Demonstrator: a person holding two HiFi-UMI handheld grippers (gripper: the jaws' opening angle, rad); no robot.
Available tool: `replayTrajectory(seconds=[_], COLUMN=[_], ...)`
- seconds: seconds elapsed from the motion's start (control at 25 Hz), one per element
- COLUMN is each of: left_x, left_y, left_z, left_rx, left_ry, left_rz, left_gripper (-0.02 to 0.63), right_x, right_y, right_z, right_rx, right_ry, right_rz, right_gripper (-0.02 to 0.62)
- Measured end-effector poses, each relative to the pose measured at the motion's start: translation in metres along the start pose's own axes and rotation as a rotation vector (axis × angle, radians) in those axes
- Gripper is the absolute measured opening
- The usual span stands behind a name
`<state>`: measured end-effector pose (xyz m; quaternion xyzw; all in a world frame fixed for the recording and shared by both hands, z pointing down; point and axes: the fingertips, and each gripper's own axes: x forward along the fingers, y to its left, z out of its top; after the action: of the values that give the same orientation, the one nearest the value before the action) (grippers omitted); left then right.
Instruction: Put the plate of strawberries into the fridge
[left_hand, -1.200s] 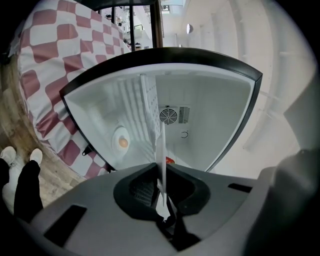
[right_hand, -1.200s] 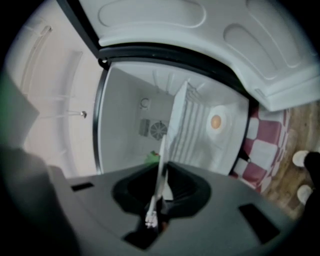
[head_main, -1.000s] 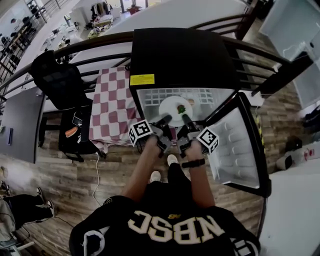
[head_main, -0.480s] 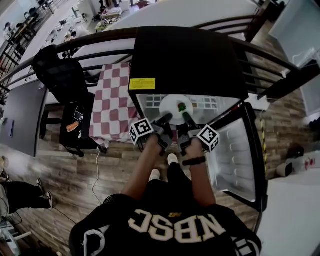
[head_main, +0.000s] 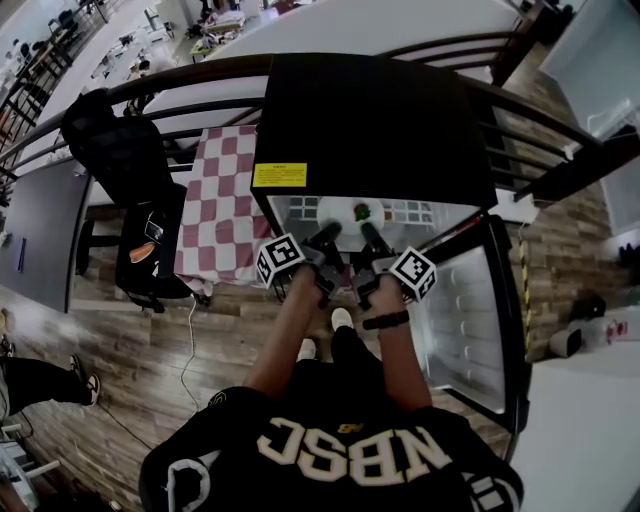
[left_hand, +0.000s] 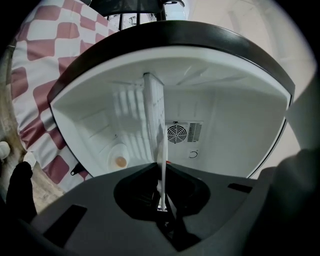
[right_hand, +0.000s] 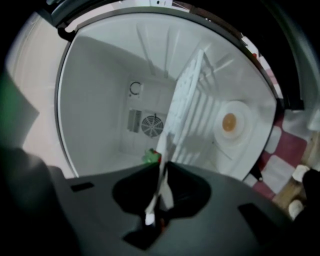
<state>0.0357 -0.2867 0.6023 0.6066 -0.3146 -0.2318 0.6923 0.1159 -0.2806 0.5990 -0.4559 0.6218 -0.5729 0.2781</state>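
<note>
A white plate (head_main: 343, 211) with a red-and-green strawberry (head_main: 362, 211) is partly inside the open black mini fridge (head_main: 370, 120), level with its wire shelf (head_main: 415, 211). My left gripper (head_main: 330, 231) is shut on the plate's left near rim, and my right gripper (head_main: 367, 230) is shut on its right near rim. In the left gripper view the plate (left_hand: 162, 150) shows edge-on between the jaws of the left gripper (left_hand: 161, 172), in front of the shelf (left_hand: 152, 115). In the right gripper view the plate (right_hand: 163, 155) is pinched by the right gripper (right_hand: 161, 172), with the strawberry (right_hand: 151, 157) just beyond.
The fridge door (head_main: 470, 310) hangs open to the right. A table with a red-and-white checked cloth (head_main: 222, 200) stands left of the fridge, a black chair (head_main: 120, 150) beyond it. A dark railing (head_main: 190, 85) runs behind. A fan vent (left_hand: 176, 133) sits in the back wall.
Both grippers have pushed forward with the plate. It has slid deeper under the fridge top, so less of it shows in the head view.
</note>
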Motion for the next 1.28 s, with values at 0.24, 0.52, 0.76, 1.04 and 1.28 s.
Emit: replayTrajectory(seconds=[0.24,0.52,0.76,1.04,1.28], left_x=[0.005,0.009,0.008,0.007,0.004], left_y=[-0.001,0.0,-0.001,-0.007,-0.014], left_z=[0.004,0.005,0.006,0.003,0.0], left_rx=[0.006,0.007,0.019,0.071,0.155], left_ry=[-0.017,-0.025,-0.033,-0.003,0.03], left_rz=[-0.003,0.003,0.0,-0.016,-0.03], left_gripper=[0.037,0.037,0.037,0.051,0.167], right_x=[0.004,0.007,0.007,0.007,0.004], right_y=[0.0,-0.002,-0.003,0.01,0.021], right_z=[0.002,0.004,0.003,0.001,0.003], right_rx=[-0.016,0.009,-0.027,-0.107,-0.201], right_ry=[0.011,0.023,0.036,0.045,0.028], right_rz=[-0.011,-0.005,-0.03,-0.016,0.0], right_gripper=[0.048,0.048,0.049,0.111,0.23])
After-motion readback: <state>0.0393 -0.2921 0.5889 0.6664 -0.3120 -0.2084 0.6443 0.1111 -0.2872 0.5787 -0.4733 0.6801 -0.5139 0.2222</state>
